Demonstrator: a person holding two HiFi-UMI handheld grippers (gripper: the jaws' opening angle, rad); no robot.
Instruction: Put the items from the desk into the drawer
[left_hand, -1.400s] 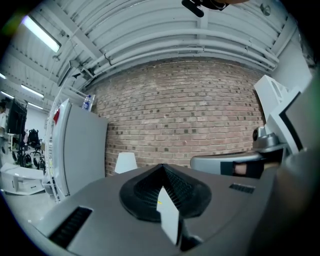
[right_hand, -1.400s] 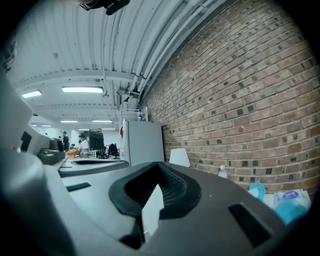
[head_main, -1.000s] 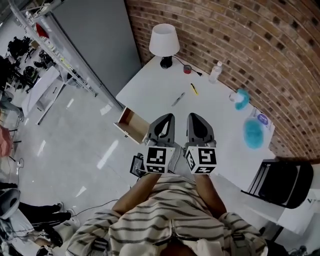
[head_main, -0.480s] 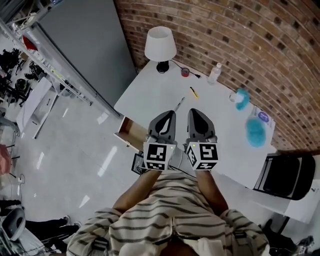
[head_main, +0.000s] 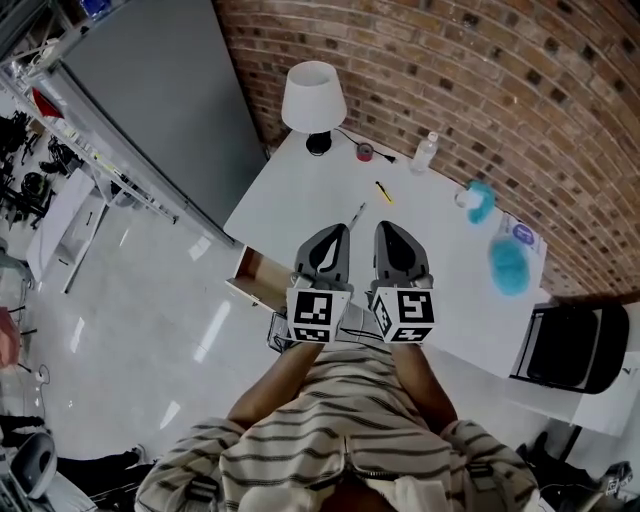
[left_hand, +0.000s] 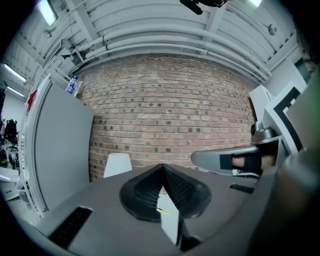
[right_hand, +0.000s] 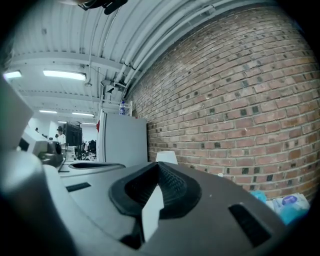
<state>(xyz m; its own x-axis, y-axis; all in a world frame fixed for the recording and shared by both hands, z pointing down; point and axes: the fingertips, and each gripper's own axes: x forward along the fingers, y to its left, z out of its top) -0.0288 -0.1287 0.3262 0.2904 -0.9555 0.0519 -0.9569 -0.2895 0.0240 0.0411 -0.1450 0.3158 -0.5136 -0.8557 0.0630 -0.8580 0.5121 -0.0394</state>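
Above the desk (head_main: 300, 190), left gripper (head_main: 335, 235) and right gripper (head_main: 388, 232) hover, jaws together, empty.

The open drawer (head_main: 252, 274) runs behind the left gripper (head_main: 335, 238), hiding its right end. On the desk (head_main: 300, 190), the slim grey item (head_main: 357, 213) and yellow item (head_main: 384, 192) are too small to name, perhaps pens.

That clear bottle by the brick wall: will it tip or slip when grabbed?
The bottle stands upright and looks narrow, so a sideways nudge would probably tip it. It seems clear plastic, likely light; how full it is can't be told. Once down, it may roll on the desk.
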